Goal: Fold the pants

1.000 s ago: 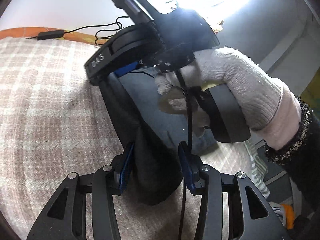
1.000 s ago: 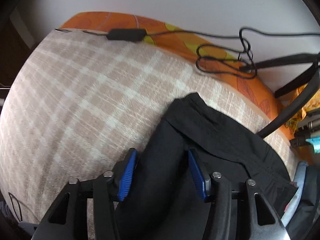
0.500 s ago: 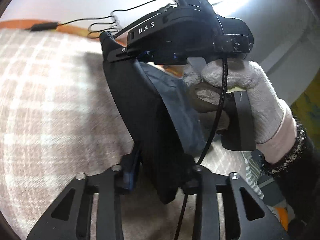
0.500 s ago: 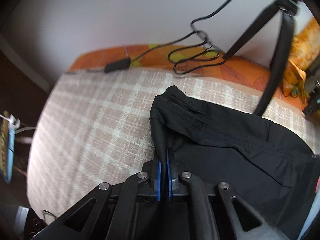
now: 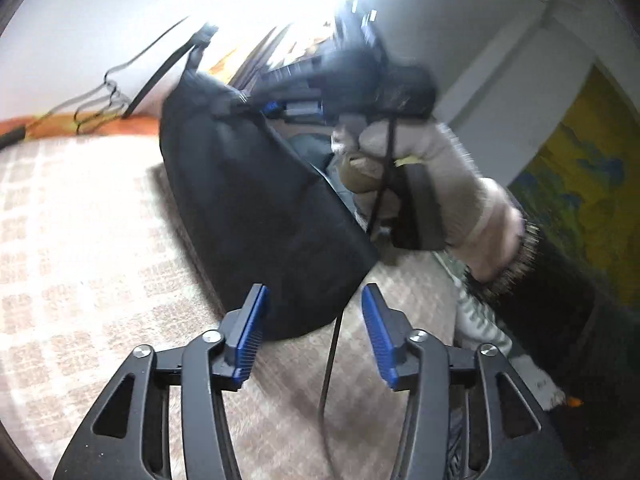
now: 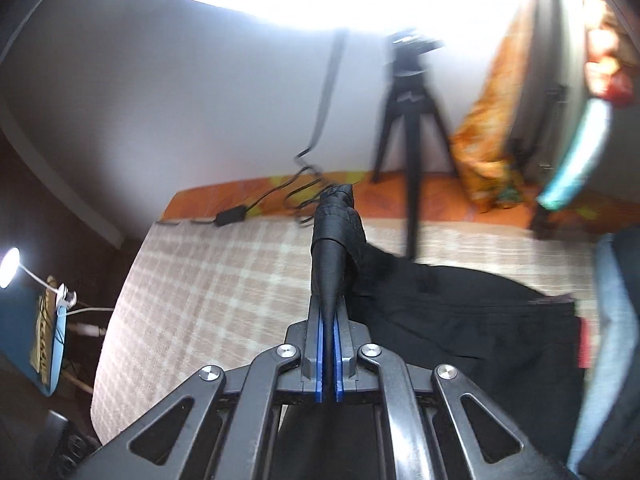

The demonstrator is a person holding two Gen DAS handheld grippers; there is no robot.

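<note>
Pants [image 6: 460, 312] lifted by one corner above the bed [image 6: 224, 272]

A corner is now pinched by the right hand-held gripper [image 6: 329, 354] and raised; the left hand-held gripper [image 5: 314, 334], closed half a second ago, is spread, so the fold is being carried single-handed.

A bed [image 6: 224, 280] with a beige checked cover and an orange patterned sheet [image 6: 280, 184] stands against a plain white wall [image 6: 180, 100]. Bright glare washes out the upper wall, a black tripod [image 6: 412, 120] stands on the far edge, and a small lamp [image 6: 9, 272] glows at the left.

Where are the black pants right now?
Pinched in the right gripper, the black pants trail to its right over the checked bedspread.
</note>
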